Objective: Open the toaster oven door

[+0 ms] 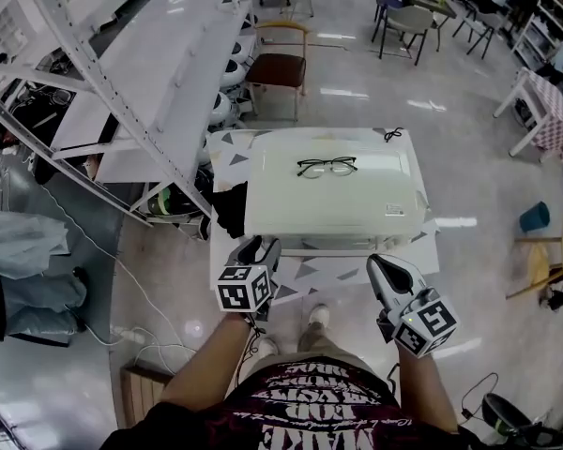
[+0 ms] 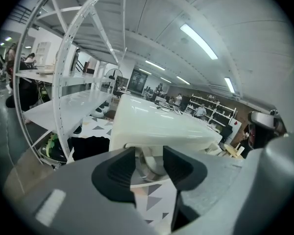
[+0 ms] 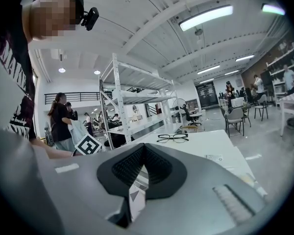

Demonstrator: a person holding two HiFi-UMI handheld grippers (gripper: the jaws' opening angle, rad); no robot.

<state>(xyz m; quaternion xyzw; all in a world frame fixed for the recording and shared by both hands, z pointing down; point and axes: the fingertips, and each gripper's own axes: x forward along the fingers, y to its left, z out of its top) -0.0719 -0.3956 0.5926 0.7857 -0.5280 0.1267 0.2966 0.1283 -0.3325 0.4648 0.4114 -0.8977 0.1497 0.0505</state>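
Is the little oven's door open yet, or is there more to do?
Not yet. Nothing is done: the toaster oven looks shut. In hand: the left gripper has its jaws apart around a shiny metal part at the oven's front, probably the handle. The right gripper is shut, empty. Left: squeeze and pull the door open.
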